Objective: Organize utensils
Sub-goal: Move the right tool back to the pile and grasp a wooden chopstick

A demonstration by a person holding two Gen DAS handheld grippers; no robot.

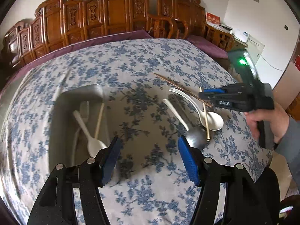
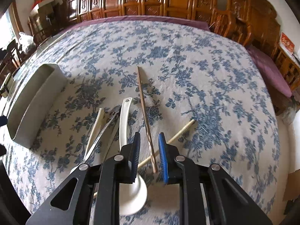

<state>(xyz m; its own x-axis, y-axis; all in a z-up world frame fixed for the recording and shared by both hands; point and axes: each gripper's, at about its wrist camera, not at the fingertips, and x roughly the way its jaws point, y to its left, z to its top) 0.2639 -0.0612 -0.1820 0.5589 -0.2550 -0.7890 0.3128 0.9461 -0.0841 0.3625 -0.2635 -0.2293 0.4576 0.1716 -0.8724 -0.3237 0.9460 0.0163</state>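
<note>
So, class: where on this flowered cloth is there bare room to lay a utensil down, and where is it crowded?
Free: the strip of tablecloth between the metal tray and the loose utensils, and the whole far side toward the carved wooden chairs. Crowded: the spoons and crossed chopsticks beneath the right gripper.

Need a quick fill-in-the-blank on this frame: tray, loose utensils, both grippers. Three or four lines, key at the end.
1. The tablecloth has a floral print in the colour ____.
2. The grey tray already holds a white ____.
3. The thin brown chopstick runs between the fingers of the ____ gripper.
4. Nothing is between the fingers of the left gripper; its jaws stand ____.

Missing words: blue; spoon; right; open
</note>
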